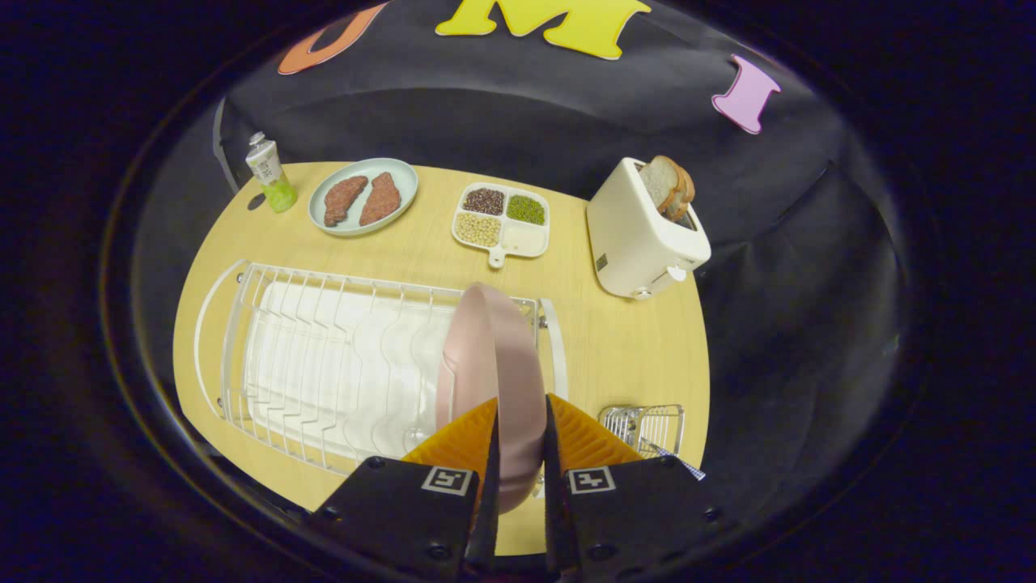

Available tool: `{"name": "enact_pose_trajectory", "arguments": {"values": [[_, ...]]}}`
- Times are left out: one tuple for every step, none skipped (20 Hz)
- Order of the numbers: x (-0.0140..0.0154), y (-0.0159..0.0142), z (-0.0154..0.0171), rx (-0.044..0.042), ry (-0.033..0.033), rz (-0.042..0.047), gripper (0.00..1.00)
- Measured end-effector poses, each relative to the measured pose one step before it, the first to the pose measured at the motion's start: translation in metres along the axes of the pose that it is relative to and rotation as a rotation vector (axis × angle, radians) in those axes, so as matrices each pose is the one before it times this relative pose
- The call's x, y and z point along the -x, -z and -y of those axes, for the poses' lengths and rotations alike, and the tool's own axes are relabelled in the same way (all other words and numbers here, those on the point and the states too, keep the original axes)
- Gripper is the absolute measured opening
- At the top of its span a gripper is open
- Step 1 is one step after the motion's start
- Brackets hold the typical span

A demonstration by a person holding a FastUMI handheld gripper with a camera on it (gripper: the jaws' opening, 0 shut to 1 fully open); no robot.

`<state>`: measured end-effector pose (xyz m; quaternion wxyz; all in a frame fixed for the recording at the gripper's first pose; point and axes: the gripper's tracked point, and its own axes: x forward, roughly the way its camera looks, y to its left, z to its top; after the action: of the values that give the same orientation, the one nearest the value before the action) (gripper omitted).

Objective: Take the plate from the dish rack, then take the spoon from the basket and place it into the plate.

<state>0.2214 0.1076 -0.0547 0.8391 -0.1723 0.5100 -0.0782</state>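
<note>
Gripper closed narrow on pink plate, one finger pressing each face; plate edge-on and upright, as rack slots store it. Plate at dish rack's toaster-side end; whether lifted clear of wires cannot be told. Wire basket just beside rack, on same side, beyond fingers; spoon inside not discernible. Judgement: rim pinch suits vertical withdrawal from rack.
</note>
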Motion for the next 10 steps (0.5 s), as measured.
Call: {"name": "enact_pose_trajectory", "arguments": {"values": [[0.00085,0.00088,0.00091,-0.01035,0.01745,0.0028,0.29],[0.00017,0.00109,0.00279,-0.01782,0.02615,-0.00037,0.29],[0.00061,-0.00018,0.00581,-0.01698,0.03655,0.00759,0.27],[-0.00164,-0.00191,0.00567,-0.01174,0.03183,0.01323,0.26],[0.00034,0.00124,0.00077,-0.0135,0.00561,0.00704,0.23],[0.00176,-0.00038,0.00132,-0.0155,0.01418,0.01188,0.23],[0.00341,-0.00194,0.00232,-0.0068,0.02184,0.0226,0.22],[0.00287,-0.00275,0.0049,-0.00676,0.02837,0.02666,0.22],[0.00329,-0.00193,0.00521,-0.00192,0.03169,0.02474,0.22],[0.00531,-0.00003,0.00343,-0.00115,0.01947,0.02142,0.22]]}}
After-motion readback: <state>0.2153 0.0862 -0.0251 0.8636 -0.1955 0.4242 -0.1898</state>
